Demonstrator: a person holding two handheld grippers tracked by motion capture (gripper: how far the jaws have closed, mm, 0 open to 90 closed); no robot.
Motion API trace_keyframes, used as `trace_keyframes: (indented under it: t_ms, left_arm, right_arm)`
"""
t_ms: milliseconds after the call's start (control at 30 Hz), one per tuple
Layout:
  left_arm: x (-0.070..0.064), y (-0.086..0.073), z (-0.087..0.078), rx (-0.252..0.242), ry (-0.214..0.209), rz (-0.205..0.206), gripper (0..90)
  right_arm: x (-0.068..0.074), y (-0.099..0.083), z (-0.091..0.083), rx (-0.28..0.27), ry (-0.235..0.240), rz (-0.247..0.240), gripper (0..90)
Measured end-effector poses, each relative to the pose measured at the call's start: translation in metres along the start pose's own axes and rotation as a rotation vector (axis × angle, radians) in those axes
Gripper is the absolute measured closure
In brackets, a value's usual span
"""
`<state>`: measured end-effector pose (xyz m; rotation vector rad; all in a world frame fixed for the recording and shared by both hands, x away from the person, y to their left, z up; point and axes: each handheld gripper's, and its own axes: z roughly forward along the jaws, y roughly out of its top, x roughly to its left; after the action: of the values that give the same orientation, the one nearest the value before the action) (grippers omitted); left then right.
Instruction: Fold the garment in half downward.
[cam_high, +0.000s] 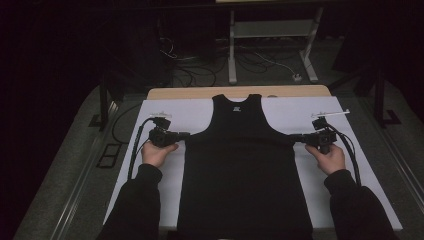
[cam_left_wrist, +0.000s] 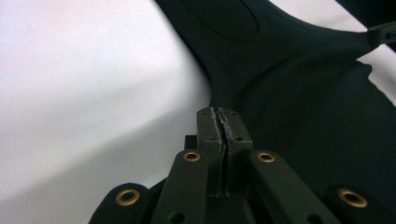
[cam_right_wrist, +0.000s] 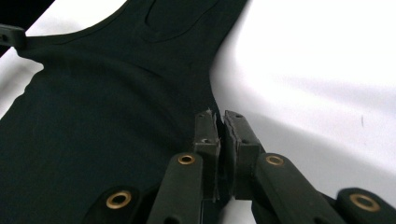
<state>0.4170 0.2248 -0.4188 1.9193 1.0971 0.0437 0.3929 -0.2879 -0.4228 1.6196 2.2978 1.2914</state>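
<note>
Black sleeveless tank top (cam_high: 243, 170), flat, neck away.

Black tank top (cam_high: 243, 170), white sheet (cam_high: 190, 114)

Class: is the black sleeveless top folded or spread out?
Spread: the black sleeveless top lies flat on the white sheet, both straps and sides showing.

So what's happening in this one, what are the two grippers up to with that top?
A person holds a gripper in each hand over a black sleeveless top spread flat on a white sheet on the table. The left gripper is pinched shut on the top's edge just under one armhole, and the right gripper is shut on the matching spot on the other side. The fabric between them looks pulled taut, with the straps pointing away from the person.
</note>
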Motion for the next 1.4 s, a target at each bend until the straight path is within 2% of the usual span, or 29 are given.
trace_keyframes:
  t_ms: [233,500,700,1000,1133,1400]
  left_arm:
    - [0.0,-0.004,-0.001,0.007,-0.008,-0.034,86.8]
    - [-0.002,-0.012,-0.009,0.008,-0.011,-0.054,86.6]
    - [-0.009,-0.015,-0.017,-0.014,-0.02,-0.061,86.6]
    - [-0.015,-0.021,-0.024,-0.013,-0.03,-0.07,86.6]
    - [-0.018,-0.023,-0.027,-0.012,-0.034,-0.075,86.6]
    - [-0.027,-0.03,-0.031,-0.005,-0.039,-0.072,86.6]
  right_arm:
    - [0.003,-0.003,-0.005,-0.008,-0.005,-0.008,82.8]
    - [0.006,-0.008,-0.008,-0.011,-0.002,-0.001,82.6]
    - [0.012,-0.011,-0.016,-0.021,0.002,-0.008,82.5]
    - [0.017,-0.018,-0.024,-0.033,0.009,-0.006,82.4]
    - [0.019,-0.021,-0.026,-0.017,0.011,-0.01,82.4]
    - [0.023,-0.029,-0.032,-0.017,0.019,-0.003,82.4]
